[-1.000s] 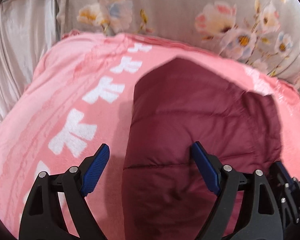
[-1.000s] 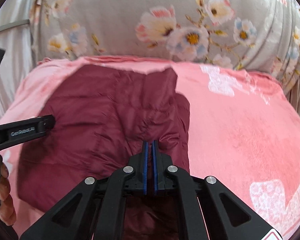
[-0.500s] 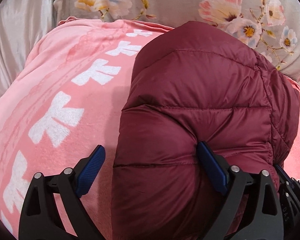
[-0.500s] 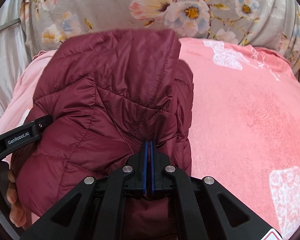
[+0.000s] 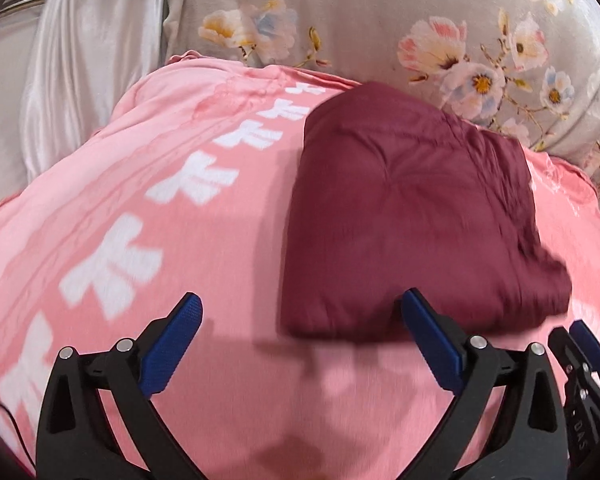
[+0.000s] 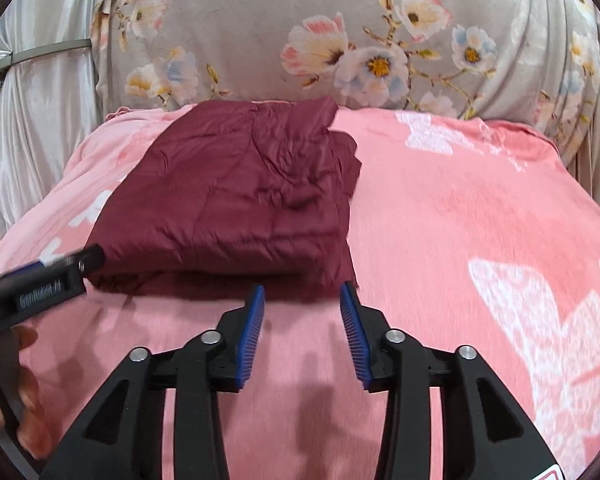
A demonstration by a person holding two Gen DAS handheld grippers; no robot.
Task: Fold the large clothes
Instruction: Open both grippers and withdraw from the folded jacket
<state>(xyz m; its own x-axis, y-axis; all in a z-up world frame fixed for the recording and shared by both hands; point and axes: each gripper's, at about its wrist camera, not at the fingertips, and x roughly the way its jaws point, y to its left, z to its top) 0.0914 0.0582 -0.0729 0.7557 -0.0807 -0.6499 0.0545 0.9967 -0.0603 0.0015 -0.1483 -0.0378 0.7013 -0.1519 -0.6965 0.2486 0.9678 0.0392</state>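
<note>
- Left wrist view: the maroon puffer jacket (image 5: 412, 216) lies folded into a thick, roughly square bundle on the pink blanket (image 5: 148, 208), toward the blanket's far right part, its far edge close to the floral cushion (image 5: 380, 12) behind the blanket.
- The left gripper (image 5: 300, 332) sits at the blanket's near side with its jaws released and still spreading; only blanket shows between the blue pads (image 5: 172, 344), and the right-hand pad reaches just to the jacket's near edge, pressing on nothing.
- A row of white printed marks runs along the blanket to the left of the jacket; a silvery satin cloth (image 5: 72, 92) hangs beyond the blanket's left edge.
- Right wrist view: the jacket (image 6: 244, 196) rests on the blanket (image 6: 460, 220) left of its middle, its far corner against the cushion (image 6: 300, 32).
- The right gripper (image 6: 302, 332) hovers just short of the jacket's near edge, jaws parting and nothing between them.
- The left gripper's black finger (image 6: 40, 284) lies beside the jacket's near left corner, with a person's fingers (image 6: 24, 420) below it.
</note>
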